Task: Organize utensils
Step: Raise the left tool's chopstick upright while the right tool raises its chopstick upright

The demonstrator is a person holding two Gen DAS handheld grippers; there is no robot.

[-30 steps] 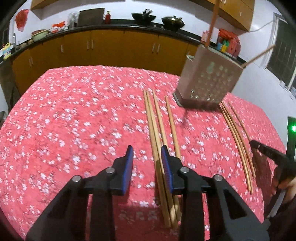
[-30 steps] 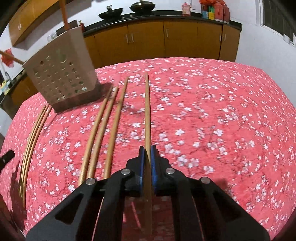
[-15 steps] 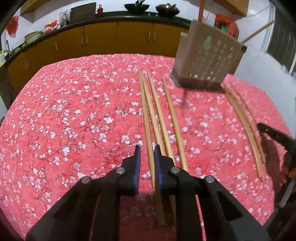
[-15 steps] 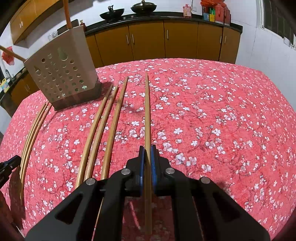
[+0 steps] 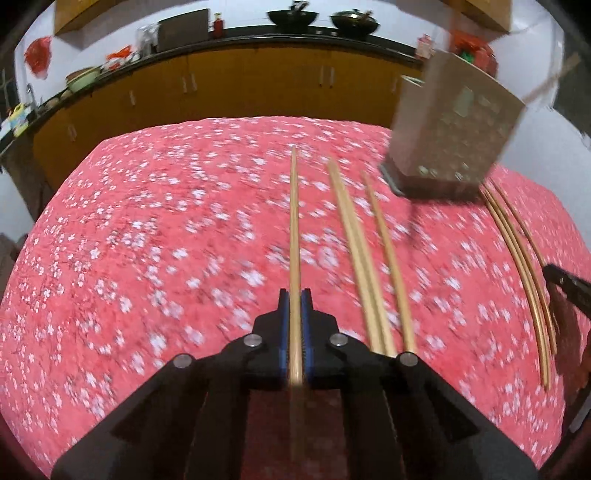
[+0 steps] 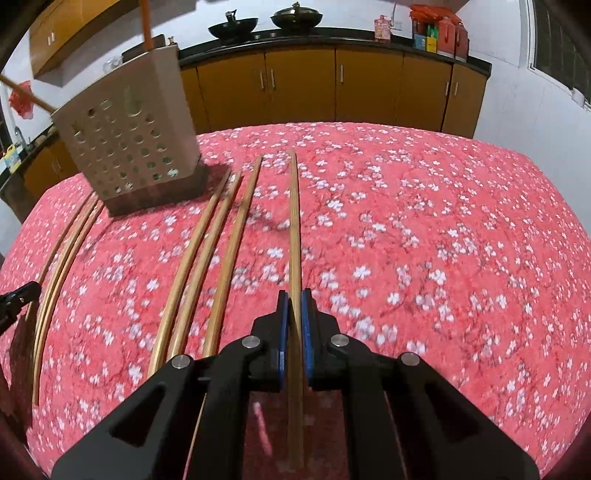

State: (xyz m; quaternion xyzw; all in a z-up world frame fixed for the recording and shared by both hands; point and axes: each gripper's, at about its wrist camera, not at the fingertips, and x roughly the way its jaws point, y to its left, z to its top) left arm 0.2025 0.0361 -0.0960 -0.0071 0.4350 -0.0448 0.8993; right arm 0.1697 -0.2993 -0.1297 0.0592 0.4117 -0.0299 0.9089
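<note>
Each of your grippers, left (image 5: 294, 310) and right (image 6: 294, 310), is clamped on a chopstick (image 5: 294, 221) near its butt, tip ahead. They're light, stiff and slick; grip squarely, holder (image 6: 129, 136) ahead.

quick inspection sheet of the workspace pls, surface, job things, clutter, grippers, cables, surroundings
surface: table under a red floral cloth, flat, largely bare to the right in the right wrist view.
job's things: perforated beige holder stands on the cloth with sticks already in it; loose chopsticks lie in rows beside it.
clutter: nothing seen on the cloth besides these.
grippers: left gripper is shut on a chopstick; right gripper is shut on another chopstick.
cables: nothing seen.
surroundings: brown cabinets under a dark counter with two woks and red packages.
</note>
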